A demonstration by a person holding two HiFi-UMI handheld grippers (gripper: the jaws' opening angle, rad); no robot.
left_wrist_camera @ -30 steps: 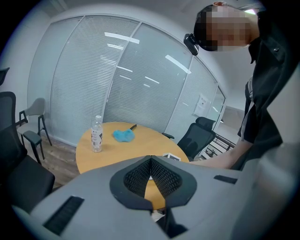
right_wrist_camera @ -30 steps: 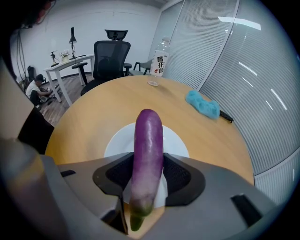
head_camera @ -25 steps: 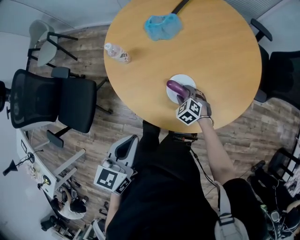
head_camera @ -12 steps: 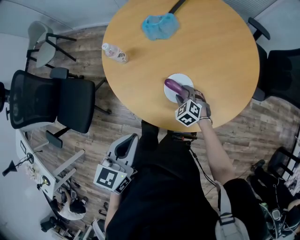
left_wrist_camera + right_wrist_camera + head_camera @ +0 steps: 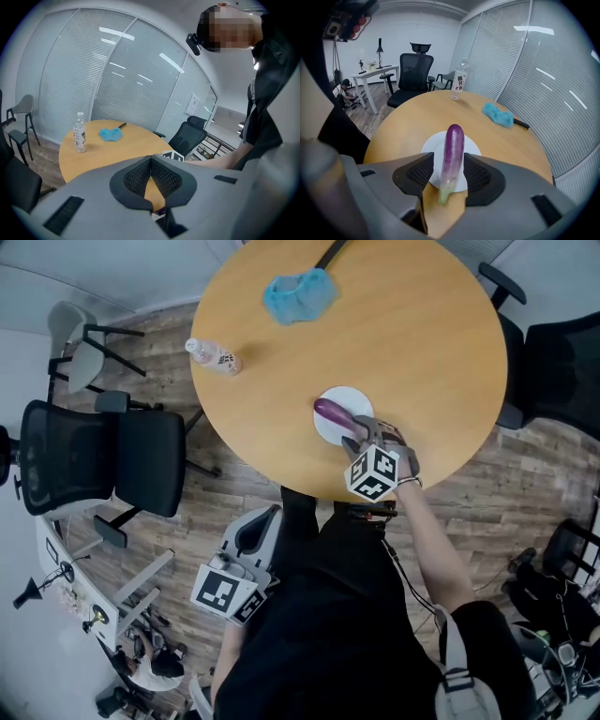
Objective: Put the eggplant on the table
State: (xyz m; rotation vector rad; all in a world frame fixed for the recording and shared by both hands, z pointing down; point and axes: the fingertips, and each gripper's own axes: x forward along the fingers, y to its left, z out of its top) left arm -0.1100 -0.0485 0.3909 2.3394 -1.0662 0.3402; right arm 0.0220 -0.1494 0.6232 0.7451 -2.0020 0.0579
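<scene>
A purple eggplant [image 5: 451,159] with a pale green stem end sticks out over a white plate [image 5: 475,148] on the round wooden table [image 5: 403,343]. My right gripper [image 5: 449,174] is shut on the eggplant, both pads pressed on its sides. From the head view the eggplant [image 5: 331,412] lies across the plate [image 5: 349,398] near the table's front edge, with the right gripper [image 5: 360,435] behind it. My left gripper [image 5: 246,549] hangs low beside the person's body, away from the table. Its jaws [image 5: 151,161] touch at the tips and hold nothing.
A blue cloth [image 5: 297,294] with a black handle lies at the far side of the table. A clear water bottle [image 5: 214,355] lies near the table's left edge. Black office chairs [image 5: 103,456] stand left of the table and another [image 5: 553,362] on the right.
The right gripper and the eggplant have shifted slightly left and up in the head view, along with the whole scene. The hold on the eggplant is unchanged.
</scene>
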